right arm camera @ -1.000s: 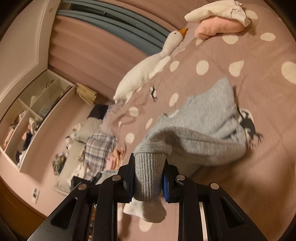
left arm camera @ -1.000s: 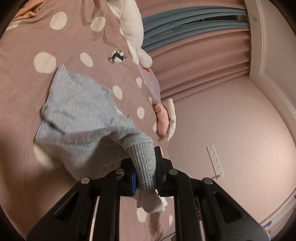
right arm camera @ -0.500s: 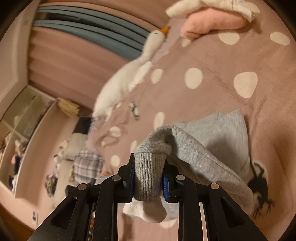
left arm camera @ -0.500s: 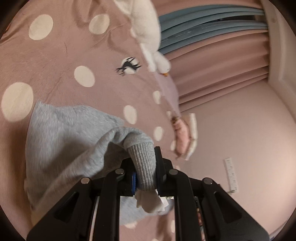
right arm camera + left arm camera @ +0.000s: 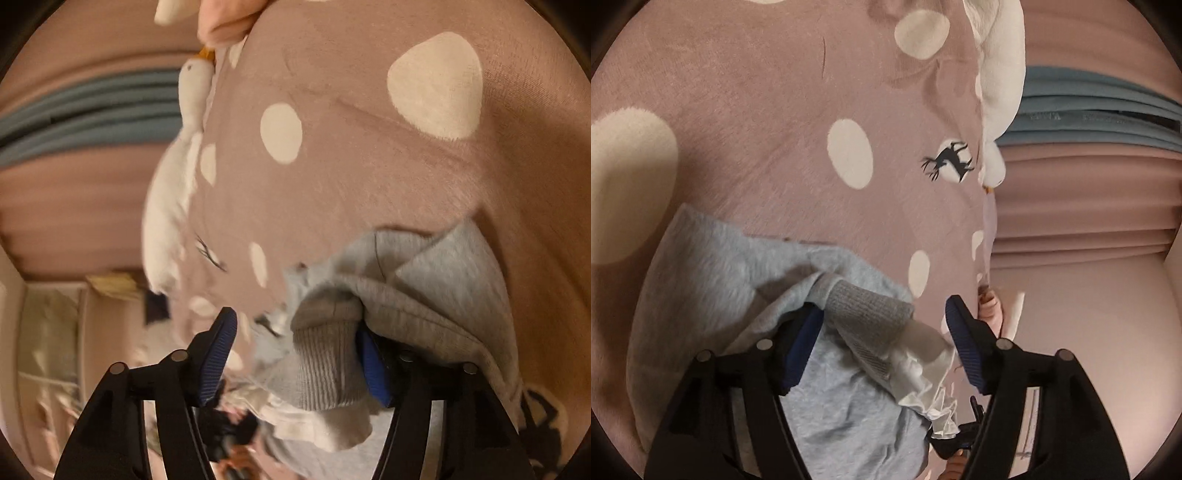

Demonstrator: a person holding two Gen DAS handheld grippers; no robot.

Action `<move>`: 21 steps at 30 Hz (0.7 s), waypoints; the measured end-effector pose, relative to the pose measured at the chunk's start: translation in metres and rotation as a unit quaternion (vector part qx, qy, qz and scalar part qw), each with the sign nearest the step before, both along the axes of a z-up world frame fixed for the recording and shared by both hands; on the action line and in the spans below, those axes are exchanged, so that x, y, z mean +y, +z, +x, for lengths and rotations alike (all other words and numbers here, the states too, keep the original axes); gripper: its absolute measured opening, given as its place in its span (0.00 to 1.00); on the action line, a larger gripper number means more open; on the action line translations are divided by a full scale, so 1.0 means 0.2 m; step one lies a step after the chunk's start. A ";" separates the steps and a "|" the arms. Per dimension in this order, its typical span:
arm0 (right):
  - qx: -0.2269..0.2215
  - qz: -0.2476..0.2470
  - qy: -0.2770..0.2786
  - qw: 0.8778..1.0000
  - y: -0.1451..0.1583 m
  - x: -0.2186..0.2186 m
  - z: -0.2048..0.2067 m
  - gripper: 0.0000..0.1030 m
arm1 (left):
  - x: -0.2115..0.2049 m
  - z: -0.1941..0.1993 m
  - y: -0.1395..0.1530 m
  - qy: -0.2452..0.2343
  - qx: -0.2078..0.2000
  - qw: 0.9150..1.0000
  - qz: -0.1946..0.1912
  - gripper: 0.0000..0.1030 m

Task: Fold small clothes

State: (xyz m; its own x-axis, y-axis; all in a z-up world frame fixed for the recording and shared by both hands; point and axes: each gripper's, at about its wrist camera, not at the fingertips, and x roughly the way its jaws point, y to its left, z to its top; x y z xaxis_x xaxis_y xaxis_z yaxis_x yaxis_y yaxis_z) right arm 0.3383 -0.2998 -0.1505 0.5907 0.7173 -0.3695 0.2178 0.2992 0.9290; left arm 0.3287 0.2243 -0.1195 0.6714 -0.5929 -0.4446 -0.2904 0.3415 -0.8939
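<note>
A small light grey garment lies bunched on the dotted pink bedspread. In the left wrist view its ribbed cuff, with white lining poking out, lies between the fingers of my left gripper. Those jaws are opening and the right pad stands clear of the cuff. In the right wrist view the other ribbed cuff of the garment leans against the right pad of my right gripper. Its jaws are opening too, and the left pad is well off the cloth.
A white plush goose lies along the bed's far edge, with pink curtains behind it. Folded pink and white clothes sit further along the bed. An open shelf stands beside the bed.
Both grippers came down toward the bed with the grey cuffs and rolled. Both sets of jaws, clamped on the cuffs before, now stand apart, and the garment has settled doubled over itself.
</note>
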 end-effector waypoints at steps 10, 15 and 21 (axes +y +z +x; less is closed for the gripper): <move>-0.057 0.009 -0.076 0.995 0.09 -0.21 -0.20 0.74 | 0.08 -0.04 0.11 0.023 -0.007 0.999 0.044 0.80; -0.116 -0.138 -0.008 0.984 0.27 -0.13 -0.35 0.74 | 0.05 -0.15 0.21 -0.030 -0.037 0.992 0.116 0.80; -0.159 -0.305 0.087 0.935 0.36 0.11 -0.50 0.40 | -0.18 -0.32 0.29 -0.117 -0.076 0.959 0.248 0.79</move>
